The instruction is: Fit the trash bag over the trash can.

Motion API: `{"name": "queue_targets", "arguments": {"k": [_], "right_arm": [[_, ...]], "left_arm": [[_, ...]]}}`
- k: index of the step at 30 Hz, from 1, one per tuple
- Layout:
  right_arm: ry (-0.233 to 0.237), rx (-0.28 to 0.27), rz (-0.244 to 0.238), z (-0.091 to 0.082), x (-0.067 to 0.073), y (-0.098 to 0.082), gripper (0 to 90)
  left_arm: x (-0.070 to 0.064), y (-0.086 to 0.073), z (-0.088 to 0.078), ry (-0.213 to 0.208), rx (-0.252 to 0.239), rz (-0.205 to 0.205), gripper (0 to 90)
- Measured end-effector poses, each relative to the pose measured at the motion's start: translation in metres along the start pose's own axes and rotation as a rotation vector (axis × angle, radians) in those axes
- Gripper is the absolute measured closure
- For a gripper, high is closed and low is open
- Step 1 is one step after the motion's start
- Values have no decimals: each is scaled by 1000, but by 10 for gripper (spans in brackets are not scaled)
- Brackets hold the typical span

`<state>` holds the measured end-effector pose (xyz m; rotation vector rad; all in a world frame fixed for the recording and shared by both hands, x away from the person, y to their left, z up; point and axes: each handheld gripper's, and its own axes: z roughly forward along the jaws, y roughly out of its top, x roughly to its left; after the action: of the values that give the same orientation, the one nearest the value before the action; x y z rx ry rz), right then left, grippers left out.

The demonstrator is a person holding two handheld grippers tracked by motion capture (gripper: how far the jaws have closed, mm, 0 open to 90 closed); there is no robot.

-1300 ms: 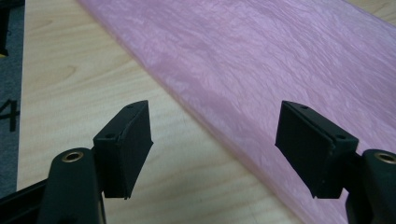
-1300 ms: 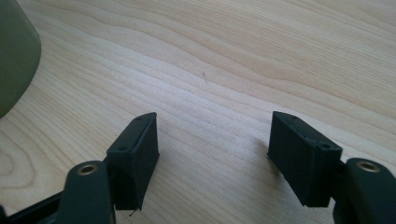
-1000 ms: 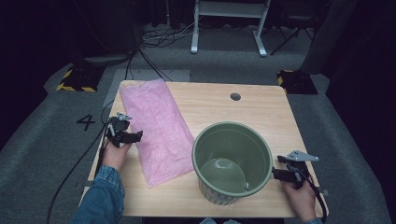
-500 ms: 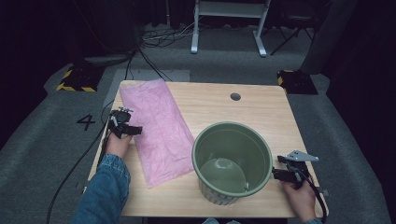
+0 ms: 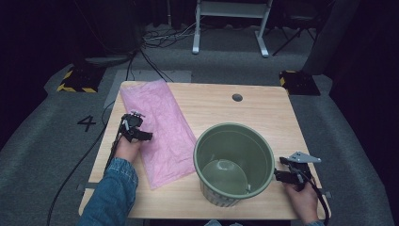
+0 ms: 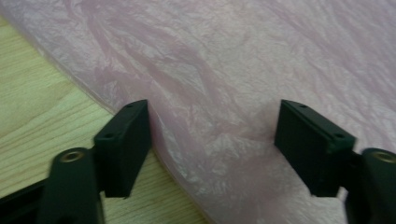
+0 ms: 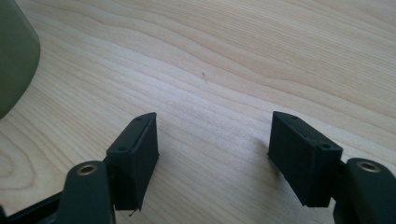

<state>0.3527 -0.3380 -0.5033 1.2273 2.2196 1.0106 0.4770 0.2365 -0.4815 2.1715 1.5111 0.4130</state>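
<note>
A crinkled pink plastic bag (image 5: 160, 127) lies flat across the left half of the wooden table (image 5: 263, 113). My left gripper (image 5: 145, 136) is low over the bag's left edge. In the left gripper view the pink plastic bag (image 6: 243, 70) runs under and between the jaws of the left gripper (image 6: 212, 140), which have just been closing; the pads stand apart and pinch nothing. A green plastic bin (image 5: 234, 162) stands upright and empty at the front right. My right gripper (image 5: 278, 170) rests just right of it, open over bare wood, as the right gripper (image 7: 212, 149) shows in its own view.
A round cable hole (image 5: 237, 97) sits near the table's far edge. The bin's wall (image 7: 14, 56) shows at the left of the right gripper view. Cables trail from both grippers off the table's sides. A metal stand (image 5: 230, 23) is on the floor beyond.
My left gripper has moved a little up the table and right, onto the pink bag's edge. The right gripper and the bin have stayed put.
</note>
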Motion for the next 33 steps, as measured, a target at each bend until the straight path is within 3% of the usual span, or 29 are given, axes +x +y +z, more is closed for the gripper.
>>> {"name": "queue_targets", "arguments": {"k": [2,7,11,15,18,21,26,33], "right_arm": [[1,0,1,0,0,0,332],[1,0,1,0,0,0,332],[1,0,1,0,0,0,332],[0,0,0,0,0,0,331],[0,0,0,0,0,0,331],[1,0,1,0,0,0,331],[1,0,1,0,0,0,331],[0,0,0,0,0,0,330]], "left_arm": [[-2,1,-1,-9,-11,22,369],[-9,0,-2,3,-37,31,692],[-11,-2,-1,34,-56,54,881],[-6,-6,-2,-12,-92,39,890],[0,-12,-9,-51,-175,9,890],[3,-15,-20,-129,-265,-16,889],[-3,-19,-45,-191,-390,11,889],[-11,-16,-80,-226,-517,43,889]]}}
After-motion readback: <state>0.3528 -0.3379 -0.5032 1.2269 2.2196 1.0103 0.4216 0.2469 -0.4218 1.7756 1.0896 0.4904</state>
